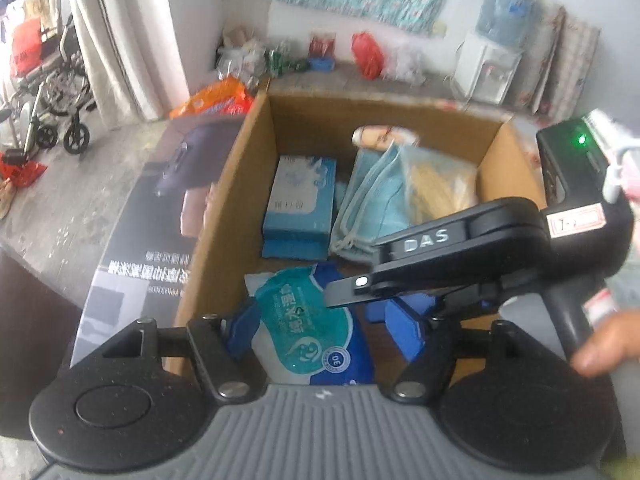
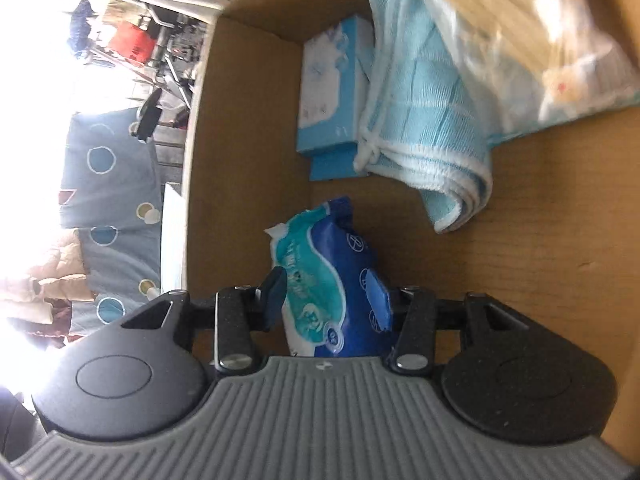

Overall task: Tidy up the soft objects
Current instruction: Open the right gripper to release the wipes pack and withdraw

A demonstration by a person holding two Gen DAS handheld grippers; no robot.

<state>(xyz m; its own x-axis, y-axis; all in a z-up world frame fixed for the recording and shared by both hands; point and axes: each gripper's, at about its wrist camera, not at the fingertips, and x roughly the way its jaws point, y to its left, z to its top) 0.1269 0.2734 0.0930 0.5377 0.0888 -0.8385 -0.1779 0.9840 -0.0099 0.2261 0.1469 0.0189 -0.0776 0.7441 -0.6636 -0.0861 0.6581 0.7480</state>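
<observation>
On my right wrist camera the right gripper (image 2: 326,300) is pinching a blue and teal wipes pack (image 2: 332,280); both blue pads (image 2: 378,300) press against its sides, one on the teal printed face and one on the dark blue side, and the jaws stand partly closed around it. The pack sits low inside the cardboard box (image 2: 248,128), close to its near wall, and I cannot tell whether it rests on the box floor.

From my left wrist camera the left gripper (image 1: 320,328) is spread wide, its blue pads (image 1: 408,332) on either side of the same wipes pack (image 1: 312,328) but not clearly pressing it; the left pad is mostly hidden behind the pack, so contact there is uncertain. The body of the right gripper (image 1: 460,240) crosses this view from the right, its tip reaching down onto the pack. A hand (image 1: 608,344) shows at the right edge on the handle.

Deeper in the cardboard box (image 1: 256,152) lie a light blue tissue box (image 1: 300,200) against the left wall, a folded pale blue cloth (image 1: 372,208) just beside it, and a clear plastic bag (image 1: 440,184) with something yellowish inside, leaning on the cloth. An orange packet (image 1: 216,100) lies outside the box beyond its far left corner
</observation>
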